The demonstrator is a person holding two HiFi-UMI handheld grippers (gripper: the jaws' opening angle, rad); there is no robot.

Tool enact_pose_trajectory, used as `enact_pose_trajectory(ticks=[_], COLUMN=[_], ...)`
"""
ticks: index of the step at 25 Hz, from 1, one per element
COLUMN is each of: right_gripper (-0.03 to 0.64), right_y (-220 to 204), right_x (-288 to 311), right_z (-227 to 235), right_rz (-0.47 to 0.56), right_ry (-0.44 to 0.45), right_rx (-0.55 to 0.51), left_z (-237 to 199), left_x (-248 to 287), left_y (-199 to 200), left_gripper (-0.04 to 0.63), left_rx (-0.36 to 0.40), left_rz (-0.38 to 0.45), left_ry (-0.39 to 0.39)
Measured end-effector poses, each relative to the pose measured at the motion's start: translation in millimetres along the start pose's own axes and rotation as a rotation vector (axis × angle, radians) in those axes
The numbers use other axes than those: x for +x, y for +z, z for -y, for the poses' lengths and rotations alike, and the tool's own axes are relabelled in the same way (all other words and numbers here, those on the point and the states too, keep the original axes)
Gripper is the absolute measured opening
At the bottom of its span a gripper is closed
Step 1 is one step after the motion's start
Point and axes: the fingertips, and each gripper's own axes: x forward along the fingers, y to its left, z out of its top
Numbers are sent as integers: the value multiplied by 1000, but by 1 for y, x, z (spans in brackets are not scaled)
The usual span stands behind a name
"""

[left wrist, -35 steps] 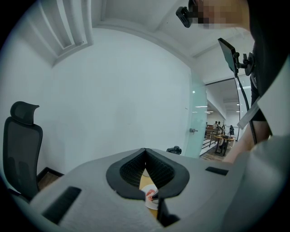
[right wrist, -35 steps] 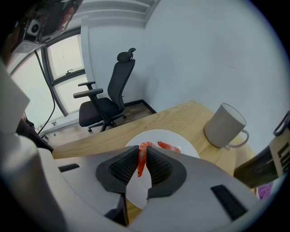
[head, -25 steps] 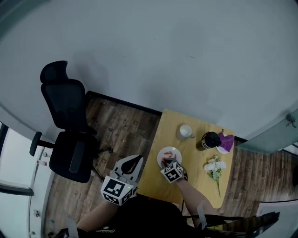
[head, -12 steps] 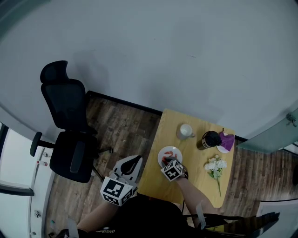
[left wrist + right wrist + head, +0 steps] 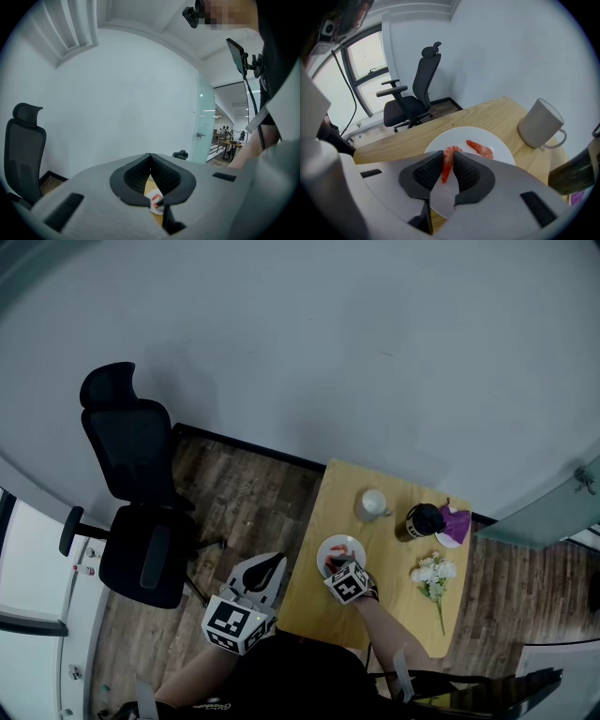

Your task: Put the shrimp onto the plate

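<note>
A white plate lies on the wooden table, and one orange shrimp rests on it. My right gripper points steeply down over the plate, shut on a second shrimp that curls up from between its pads. In the head view the right gripper sits at the near rim of the plate. My left gripper hangs off the table's left side over the floor, shut and empty. In its own view, the left gripper shows its pads meeting at the tips.
A white mug stands beyond the plate. A black bottle, a purple item and white flowers lie to the right. A black office chair stands on the wood floor at left.
</note>
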Motion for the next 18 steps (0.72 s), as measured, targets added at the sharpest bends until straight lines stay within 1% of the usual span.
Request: enact_pose_trajectory(ticks=[9, 12, 15, 18], right_gripper=[106, 106, 106, 106], right_y=[1, 5, 15, 27], right_x=[-4, -10, -23, -42], right_z=[1, 1, 6, 15], right_rz=[23, 44, 98, 164], right_ry=[2, -12, -42, -89], right_rx=[36, 45, 66, 79], left_z=[0, 0, 3, 10], left_x=[0, 0, 2, 6], left_y=[0, 0, 2, 6], left_gripper=[2, 2, 2, 2], left_rx=[4, 4, 6, 12], left_rz=[0, 1, 6, 17], left_ry=[-7, -13, -25, -46])
